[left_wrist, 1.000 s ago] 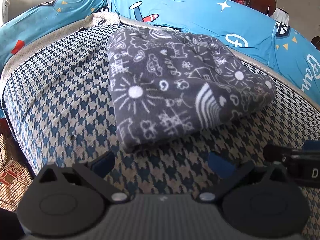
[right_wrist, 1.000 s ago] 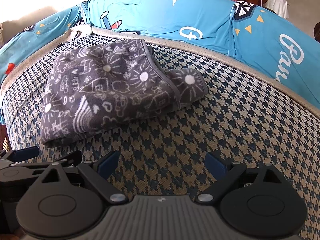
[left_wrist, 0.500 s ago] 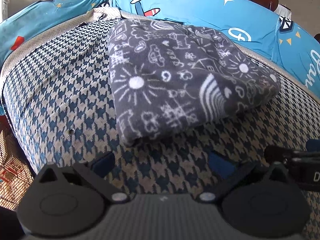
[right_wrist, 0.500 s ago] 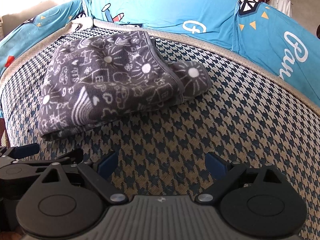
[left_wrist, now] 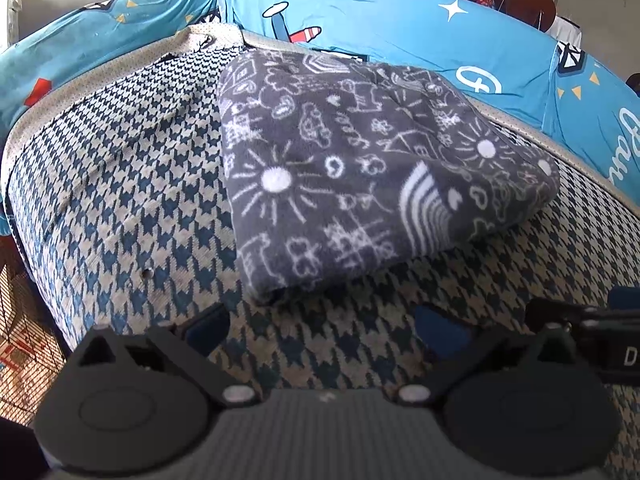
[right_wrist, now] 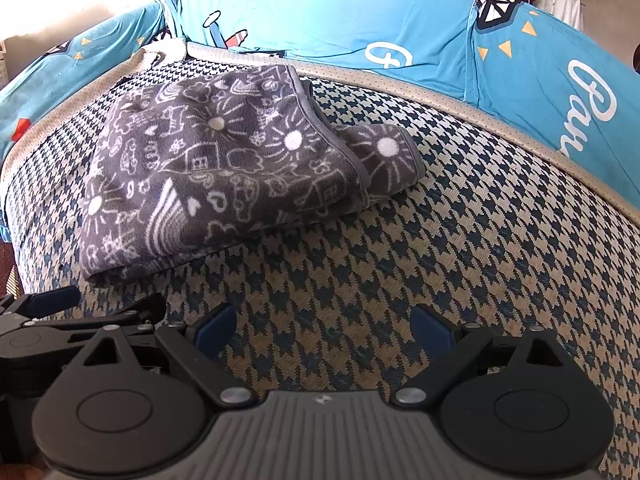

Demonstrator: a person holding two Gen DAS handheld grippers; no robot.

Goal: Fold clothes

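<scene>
We see a cushion covered in blue-and-beige houndstooth fabric filling most of both views, curving from the left edge down to the lower right. Behind it, across the top of each frame, runs a bright blue printed sheet with a white star, a small aeroplane and white lettering at the far right; a beige dotted trim separates it from the houndstooth surface.

The folded dark grey fleece garment, printed with white doodles of suns, houses and hearts, lies flat on the cushion. In the left wrist view it sits at centre, slightly right; in the right wrist view it sits in the upper left, with a bound edge and a smaller layer sticking out on its right side.

Our left gripper appears at the bottom of its frame, its blue-padded fingers spread wide and holding nothing, just short of the garment's near corner. Our right gripper likewise has its fingers spread apart and empty over bare houndstooth, with the garment up and to the left of it. Each gripper's edge shows in the other's view.
</scene>
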